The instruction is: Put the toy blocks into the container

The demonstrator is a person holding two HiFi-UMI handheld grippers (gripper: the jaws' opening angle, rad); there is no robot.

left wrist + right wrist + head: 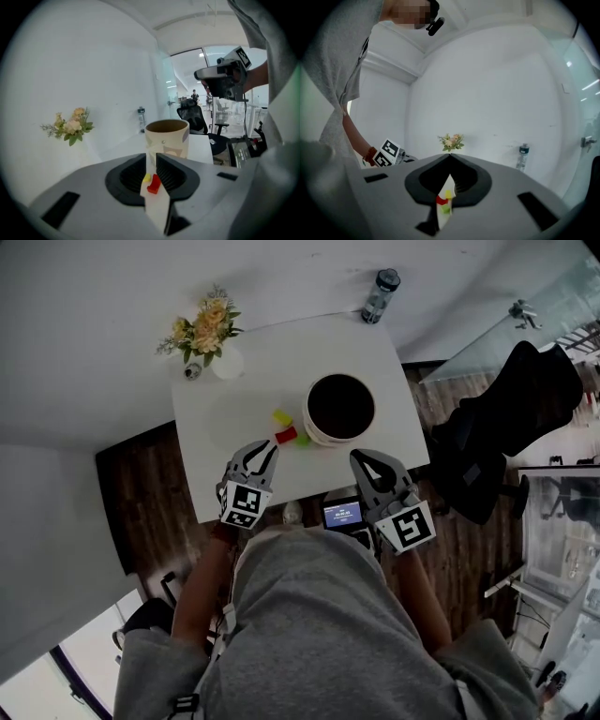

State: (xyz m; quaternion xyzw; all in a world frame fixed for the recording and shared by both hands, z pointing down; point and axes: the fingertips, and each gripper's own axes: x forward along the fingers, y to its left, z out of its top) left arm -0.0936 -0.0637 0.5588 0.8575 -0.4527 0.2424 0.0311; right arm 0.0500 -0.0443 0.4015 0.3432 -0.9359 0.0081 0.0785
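Observation:
Three small toy blocks lie on the white table (pixel 225 427) just left of the container (pixel 326 439), a pale round cup with a dark inside: a yellow block (pixel 281 416), a red block (pixel 287 435) and a green block (pixel 302 439). My left gripper (pixel 269 448) hovers near the table's front edge, just short of the blocks, its jaws a narrow gap apart with nothing between them. Through that gap the left gripper view shows the red block (pixel 153 184), the yellow block (pixel 146 178) and the container (pixel 166 138) behind. My right gripper (pixel 360 458) hangs below the container, tips together and empty.
A vase of flowers (pixel 208 332) stands at the table's back left corner and a water bottle (pixel 380 294) at the back right. A small device with a lit screen (pixel 342 514) sits by the front edge. A black office chair (pixel 506 427) is to the right.

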